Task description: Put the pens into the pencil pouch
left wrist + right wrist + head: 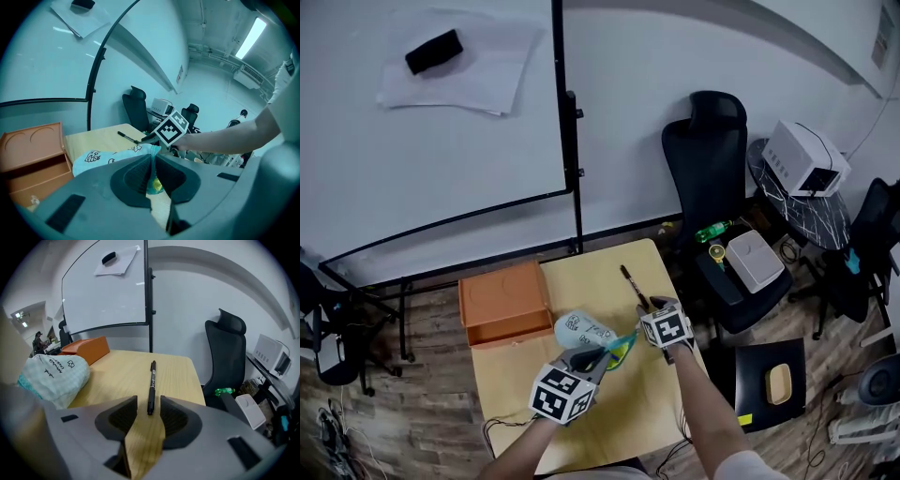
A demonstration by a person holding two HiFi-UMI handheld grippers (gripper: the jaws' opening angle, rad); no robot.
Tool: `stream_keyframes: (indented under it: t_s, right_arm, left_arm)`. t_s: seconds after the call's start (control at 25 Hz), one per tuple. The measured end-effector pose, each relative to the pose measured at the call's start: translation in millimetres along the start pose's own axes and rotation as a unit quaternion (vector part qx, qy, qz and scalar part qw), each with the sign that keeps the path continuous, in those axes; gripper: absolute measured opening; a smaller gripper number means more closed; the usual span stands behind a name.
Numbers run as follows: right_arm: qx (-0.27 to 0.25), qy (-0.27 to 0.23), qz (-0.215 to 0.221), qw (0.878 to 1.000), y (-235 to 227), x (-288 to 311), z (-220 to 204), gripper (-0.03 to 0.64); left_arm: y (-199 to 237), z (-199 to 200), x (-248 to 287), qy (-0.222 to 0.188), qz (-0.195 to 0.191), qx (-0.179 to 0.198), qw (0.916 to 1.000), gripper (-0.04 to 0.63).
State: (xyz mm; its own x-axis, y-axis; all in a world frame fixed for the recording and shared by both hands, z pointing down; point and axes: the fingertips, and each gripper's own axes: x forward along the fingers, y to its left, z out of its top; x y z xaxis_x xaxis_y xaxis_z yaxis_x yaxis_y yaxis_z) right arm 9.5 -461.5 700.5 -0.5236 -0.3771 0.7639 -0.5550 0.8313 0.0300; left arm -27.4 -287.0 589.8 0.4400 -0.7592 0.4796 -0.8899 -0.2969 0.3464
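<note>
A pale blue printed pencil pouch point(585, 329) lies mid-table, its teal-lined mouth turned towards me. My left gripper point(604, 357) is shut on the pouch's fabric edge point(152, 161), which is pinched between its jaws point(152, 172). A black pen point(634, 285) lies on the wood to the right of the pouch point(54, 373). My right gripper point(649, 306) stands open at table level, and the near end of the pen point(151, 386) lies in the gap between its jaws point(149, 411) without visible pinching. The left gripper view shows the right gripper point(146, 139) just beyond the pouch point(108, 157).
An orange box point(502, 302) sits at the table's point(623, 412) far left corner, just behind the pouch. A whiteboard point(441, 122) stands behind the table. A black office chair point(705, 159) and a green bottle point(712, 231) are off the right edge.
</note>
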Motion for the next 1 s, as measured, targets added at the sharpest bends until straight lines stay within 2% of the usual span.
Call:
stream_keyframes:
  t_s: [0.24, 0.4, 0.56, 0.8, 1.0]
  right_arm:
    - [-0.009, 0.025, -0.002, 1.000, 1, 5, -3, 0.119]
    - [-0.009, 0.024, 0.006, 1.000, 8, 4, -2, 0.061]
    - [-0.002, 0.024, 0.008, 1.000, 10, 4, -1, 0.044]
    - [0.007, -0.004, 0.004, 1.000, 12, -14, 9, 0.043]
    - [0.014, -0.046, -0.009, 0.999, 21, -57, 24, 0.043]
  left_arm:
    - [0, -2, -1, 0.000, 0.011, -0.004, 0.9999, 0.034]
    - [1, -3, -6, -0.001, 0.015, -0.004, 0.9999, 0.034]
    - [4, -3, -9, 0.000, 0.018, -0.004, 0.9998, 0.034]
    - [8, -1, -10, -0.001, 0.015, 0.004, 0.9999, 0.034]
    - [13, -3, -12, 0.005, 0.004, 0.014, 0.9999, 0.034]
